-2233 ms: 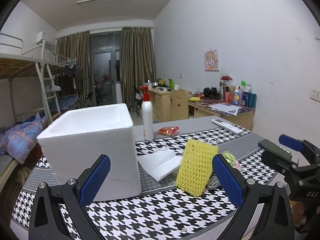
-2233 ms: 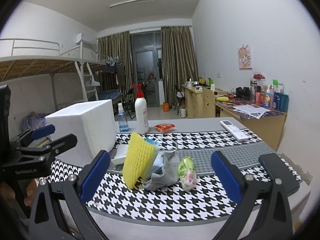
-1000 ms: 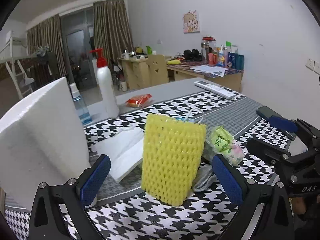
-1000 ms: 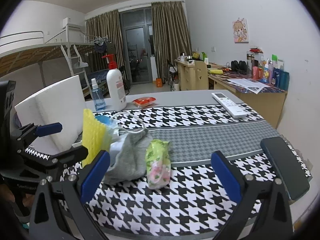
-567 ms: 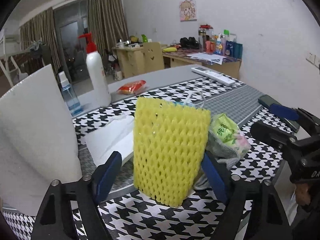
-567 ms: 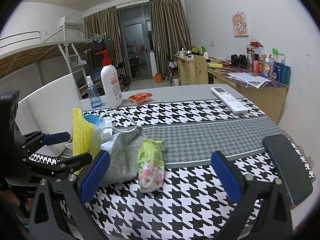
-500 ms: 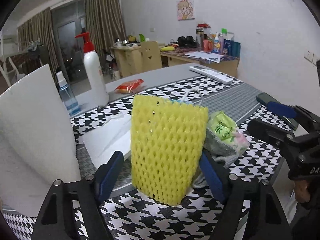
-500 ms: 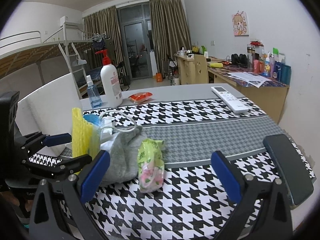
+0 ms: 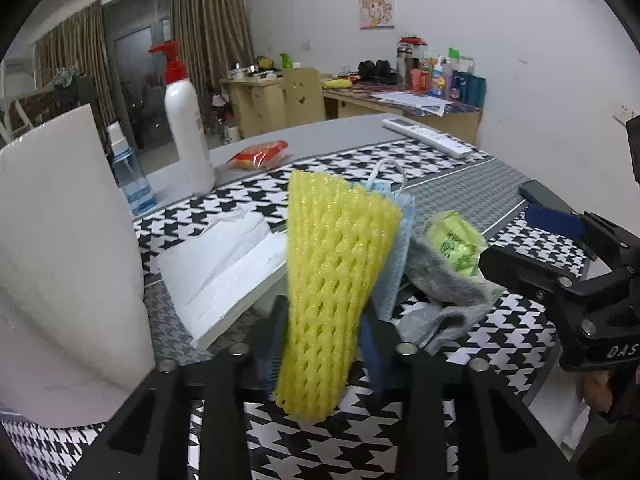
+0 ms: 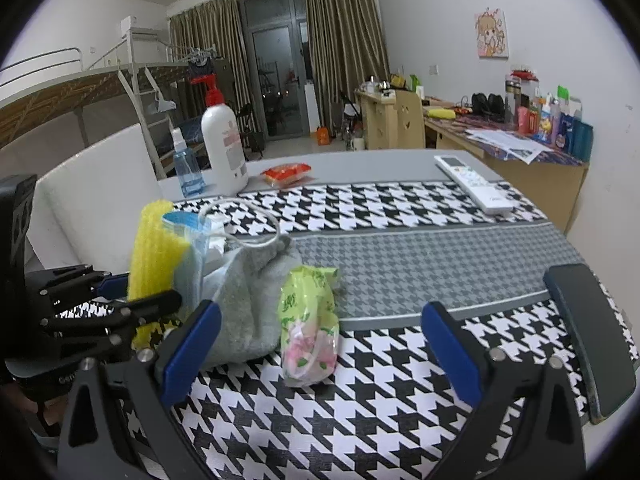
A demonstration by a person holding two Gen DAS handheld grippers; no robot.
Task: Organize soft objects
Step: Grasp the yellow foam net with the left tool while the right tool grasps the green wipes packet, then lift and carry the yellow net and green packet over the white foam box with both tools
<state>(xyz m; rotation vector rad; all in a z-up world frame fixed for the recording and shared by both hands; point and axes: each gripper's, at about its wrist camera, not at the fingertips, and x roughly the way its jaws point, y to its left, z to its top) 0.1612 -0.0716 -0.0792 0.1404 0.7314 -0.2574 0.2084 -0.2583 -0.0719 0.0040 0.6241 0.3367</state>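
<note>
White foam sheet, left view only

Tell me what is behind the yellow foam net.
Right behind the yellow foam net stands a blue face mask, its white ear loop sticking up. The net covers most of the mask; whatever else sits behind it is hidden.
</note>
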